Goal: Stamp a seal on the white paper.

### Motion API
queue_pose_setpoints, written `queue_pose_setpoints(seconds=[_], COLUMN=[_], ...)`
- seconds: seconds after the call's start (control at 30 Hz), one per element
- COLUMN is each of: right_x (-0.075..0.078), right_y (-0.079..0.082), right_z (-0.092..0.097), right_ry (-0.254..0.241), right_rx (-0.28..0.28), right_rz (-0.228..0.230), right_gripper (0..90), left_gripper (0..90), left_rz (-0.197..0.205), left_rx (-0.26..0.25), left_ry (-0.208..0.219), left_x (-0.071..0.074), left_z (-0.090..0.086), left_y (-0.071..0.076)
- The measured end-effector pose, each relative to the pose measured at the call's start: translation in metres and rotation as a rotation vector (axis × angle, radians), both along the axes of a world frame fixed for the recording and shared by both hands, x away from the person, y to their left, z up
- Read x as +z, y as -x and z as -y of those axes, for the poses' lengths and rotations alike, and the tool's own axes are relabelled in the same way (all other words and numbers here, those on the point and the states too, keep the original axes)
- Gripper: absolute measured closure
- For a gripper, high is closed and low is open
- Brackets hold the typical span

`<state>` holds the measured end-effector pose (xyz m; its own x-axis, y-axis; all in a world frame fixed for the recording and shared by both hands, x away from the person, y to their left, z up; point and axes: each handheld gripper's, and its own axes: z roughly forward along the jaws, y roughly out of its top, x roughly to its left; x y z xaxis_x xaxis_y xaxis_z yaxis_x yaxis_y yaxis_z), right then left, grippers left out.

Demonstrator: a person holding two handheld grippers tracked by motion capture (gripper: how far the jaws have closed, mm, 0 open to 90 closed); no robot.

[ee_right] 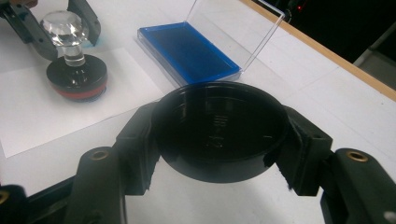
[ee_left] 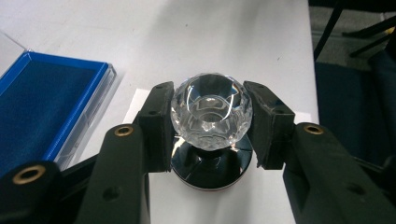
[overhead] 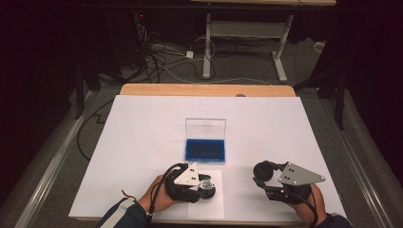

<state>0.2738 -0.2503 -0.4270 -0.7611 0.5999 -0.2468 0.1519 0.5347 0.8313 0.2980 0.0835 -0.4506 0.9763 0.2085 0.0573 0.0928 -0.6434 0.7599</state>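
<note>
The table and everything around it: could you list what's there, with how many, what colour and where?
Stamp with a crystal knob: one, clear knob on a black base with a red band, standing on the paper sheet, clamped at the knob by the left gripper.
Stamp cap: one, black, round, held in the right gripper.
Ink pad case: one, blue pad, clear lid standing open, mid-table.
Paper sheet: one, white, near edge.
Table: one, wooden edge, white cover.
Second table frame: one, white legs, behind.
Cables: several, dark and white, on the floor.
Left gripper: black, near left.
Right gripper: black, near right.
Hands: two, bottom edge.
</note>
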Motion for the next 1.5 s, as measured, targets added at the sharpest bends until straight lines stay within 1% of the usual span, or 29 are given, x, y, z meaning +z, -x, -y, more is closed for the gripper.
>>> queue_pose_setpoints(seconds=[0.07, 0.17, 0.2, 0.27, 0.43, 0.5, 0.57, 0.67, 0.77, 0.8, 0.87, 1.03, 1.5], right_x=[0.000, 0.000, 0.000, 0.000, 0.000, 0.000, 0.000, 0.000, 0.000, 0.000, 0.000, 0.000, -0.001], right_y=[0.000, 0.000, -0.001, -0.001, -0.001, 0.000, 0.000, 0.000, 0.000, 0.000, 0.000, 0.000, 0.000], right_z=[0.000, 0.000, 0.000, 0.000, 0.000, 0.000, 0.000, -0.001, -0.001, -0.001, -0.001, -0.002, -0.002], right_ry=[0.000, 0.001, 0.003, 0.004, 0.004, 0.005, 0.008, 0.009, 0.009, 0.008, 0.010, 0.010, 0.006], right_rx=[0.000, 0.000, 0.000, -0.002, 0.003, 0.005, 0.005, 0.005, 0.006, 0.007, 0.008, 0.007, 0.010], right_rz=[-0.001, -0.002, 0.000, -0.001, -0.001, -0.003, -0.002, -0.002, -0.003, -0.003, -0.002, -0.002, -0.005], right_gripper=[38.2, 38.2, 38.2, 38.1, 38.2, 38.2, 38.2, 38.2, 38.2, 38.2, 38.2, 38.2, 38.2], left_gripper=[54.1, 54.1, 54.1, 54.1, 54.1, 54.2, 54.1, 54.2, 54.2, 54.2, 54.2, 54.2, 54.1], left_rz=[-0.009, -0.017, -0.015, 0.001, 0.004, -0.003, -0.009, 0.001, -0.004, 0.001, 0.005, 0.007, 0.011], left_rx=[-0.011, -0.016, -0.013, -0.012, -0.010, -0.011, -0.013, -0.008, -0.005, -0.004, -0.002, 0.003, 0.004], left_ry=[0.000, -0.018, -0.014, -0.024, -0.020, -0.008, -0.003, -0.007, 0.003, 0.004, -0.002, 0.011, 0.008], left_x=[-0.001, -0.005, -0.006, -0.006, -0.008, -0.009, -0.010, -0.010, -0.012, -0.012, -0.012, -0.014, -0.015], left_z=[0.000, 0.001, 0.001, 0.002, 0.001, 0.001, 0.000, 0.000, 0.000, 0.000, 0.000, 0.000, 0.000], left_y=[-0.001, -0.001, -0.001, -0.001, 0.000, -0.001, -0.002, 0.000, 0.000, 0.000, 0.001, 0.001, 0.001])
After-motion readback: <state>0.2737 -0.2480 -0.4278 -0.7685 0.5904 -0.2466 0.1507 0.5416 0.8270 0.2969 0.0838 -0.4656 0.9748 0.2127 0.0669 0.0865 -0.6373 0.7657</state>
